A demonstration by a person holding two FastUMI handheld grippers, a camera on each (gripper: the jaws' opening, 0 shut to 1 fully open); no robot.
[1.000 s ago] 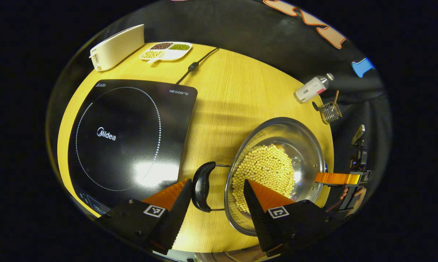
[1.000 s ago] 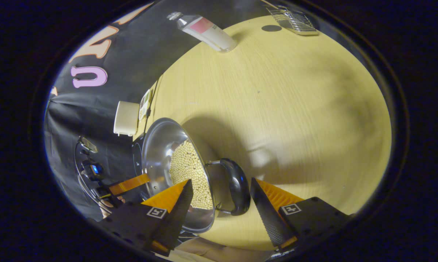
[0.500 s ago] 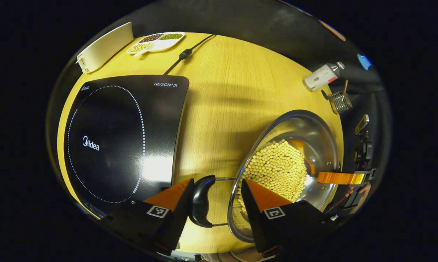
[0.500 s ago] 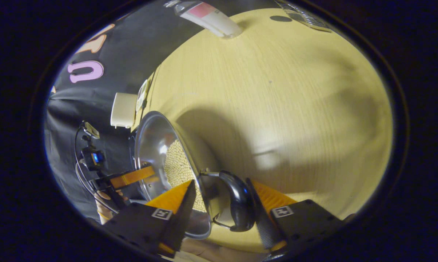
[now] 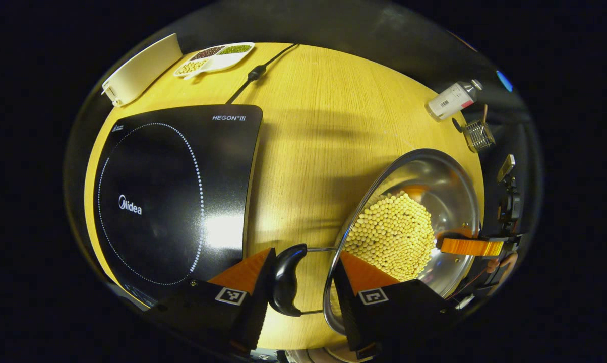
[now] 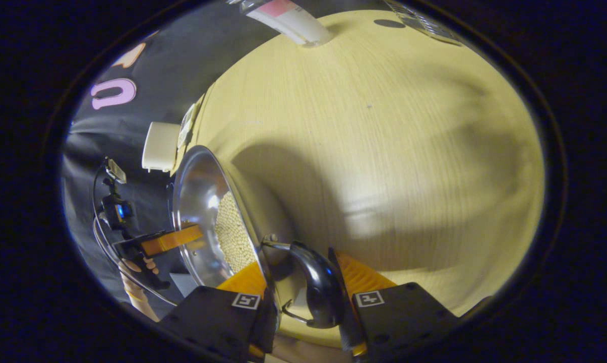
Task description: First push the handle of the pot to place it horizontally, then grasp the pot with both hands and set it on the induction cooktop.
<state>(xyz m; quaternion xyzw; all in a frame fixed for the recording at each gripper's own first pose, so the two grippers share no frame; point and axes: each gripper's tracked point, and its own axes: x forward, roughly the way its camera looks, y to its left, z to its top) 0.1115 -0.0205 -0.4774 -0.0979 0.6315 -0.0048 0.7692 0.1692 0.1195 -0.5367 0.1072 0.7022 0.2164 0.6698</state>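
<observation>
Steel pot [image 5: 434, 176] of beans is now straddled at both black handles [image 5: 286, 282] by narrowing left gripper [image 5: 303, 297] and right gripper [image 6: 303, 302]; neither visibly clamped, lift toward induction cooktop [image 5: 172, 196] next.

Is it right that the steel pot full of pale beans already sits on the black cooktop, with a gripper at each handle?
Not quite. In the left gripper view the pot stands on the wooden table, beside the cooktop, not on it. The beans and the grippers at the handles are right.
</observation>
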